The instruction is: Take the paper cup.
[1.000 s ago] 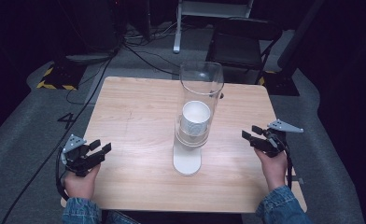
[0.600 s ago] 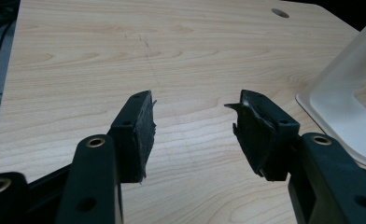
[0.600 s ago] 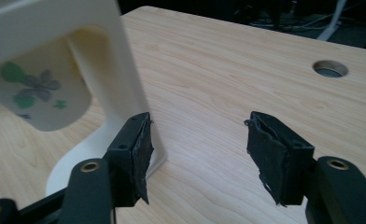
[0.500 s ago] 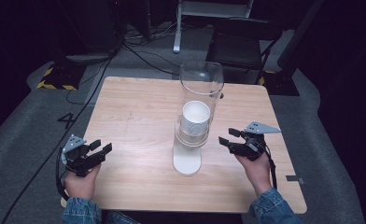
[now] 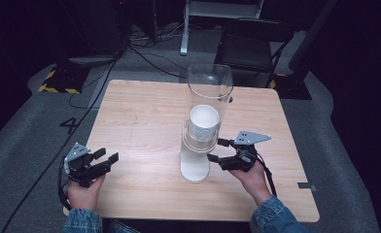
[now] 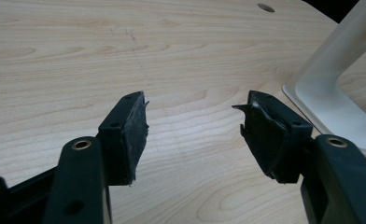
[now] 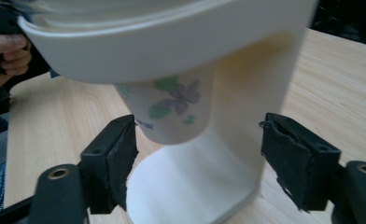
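Table (image 5: 145,121): light wood-grain top, rectangular, with a small round hole near its far edge.

Cup dispenser (image 5: 197,145): white stand with a flat rounded base resting on the table, near the middle of the top and somewhat toward the near edge. A white upright rises from the base to a white ring. A clear tube (image 5: 209,87) stands upright above the ring, reaching toward the far edge in the high view.

Paper cups (image 5: 203,121): a white stack seated in the dispenser, its open rim visible inside the clear tube. In the right gripper view the lowest cup (image 7: 172,109) hangs below the ring, clear of the base, and carries a print of purple flowers and green leaves.

Left gripper (image 5: 101,162): held in the person's left hand (image 5: 84,191) by the near left corner of the table, well apart from the dispenser. Jaws spread wide, nothing between them but bare table top; the pads (image 6: 127,135) are black and worn at the edges.

Right gripper (image 5: 216,150): held in the person's right hand (image 5: 251,177), just beside the dispenser on its right, jaws pointing at it. Jaws spread wide, one to either side of the lowest cup and the upright, gripping nothing; whether either pad touches the cup I cannot tell.

Sleeves: blue denim at both wrists, at the near edge.
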The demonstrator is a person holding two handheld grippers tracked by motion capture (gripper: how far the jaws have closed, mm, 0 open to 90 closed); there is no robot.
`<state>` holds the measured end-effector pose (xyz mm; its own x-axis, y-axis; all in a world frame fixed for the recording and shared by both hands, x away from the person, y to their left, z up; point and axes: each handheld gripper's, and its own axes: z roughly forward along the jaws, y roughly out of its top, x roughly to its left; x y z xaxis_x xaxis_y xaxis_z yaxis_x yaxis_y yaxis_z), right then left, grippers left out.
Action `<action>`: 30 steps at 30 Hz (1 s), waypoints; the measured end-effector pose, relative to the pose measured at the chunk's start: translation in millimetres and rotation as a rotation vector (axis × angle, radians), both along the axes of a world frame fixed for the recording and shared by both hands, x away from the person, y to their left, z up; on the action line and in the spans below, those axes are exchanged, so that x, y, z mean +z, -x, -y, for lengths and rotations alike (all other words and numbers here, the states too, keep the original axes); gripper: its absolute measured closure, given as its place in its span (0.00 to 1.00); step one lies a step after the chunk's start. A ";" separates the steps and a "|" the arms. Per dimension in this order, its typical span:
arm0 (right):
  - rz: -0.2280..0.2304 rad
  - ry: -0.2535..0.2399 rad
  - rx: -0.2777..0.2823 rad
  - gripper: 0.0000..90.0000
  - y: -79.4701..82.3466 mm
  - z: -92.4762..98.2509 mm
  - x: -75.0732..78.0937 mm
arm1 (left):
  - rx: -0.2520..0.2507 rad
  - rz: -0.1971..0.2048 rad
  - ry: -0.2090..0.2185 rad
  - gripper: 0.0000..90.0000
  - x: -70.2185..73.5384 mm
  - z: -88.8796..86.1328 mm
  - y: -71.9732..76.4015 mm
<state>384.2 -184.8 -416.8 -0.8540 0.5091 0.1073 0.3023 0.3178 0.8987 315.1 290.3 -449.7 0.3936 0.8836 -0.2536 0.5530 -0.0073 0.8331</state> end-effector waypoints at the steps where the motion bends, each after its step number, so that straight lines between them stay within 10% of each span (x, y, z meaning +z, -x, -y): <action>1: 0.000 0.000 0.000 0.29 0.0 0.0 0.0 | 0.000 0.000 0.000 0.43 0.0 0.0 0.0; 30: 0.080 -0.065 0.012 0.35 -9.3 -45.6 -18.0 | 0.054 0.053 -0.055 0.34 -13.3 -9.1 21.6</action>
<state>393.5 -139.2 -434.8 -0.8673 0.4926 0.0716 0.2257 0.2610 0.9386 293.4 299.4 -463.0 0.3569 0.9157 -0.1846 0.5090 -0.0250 0.8604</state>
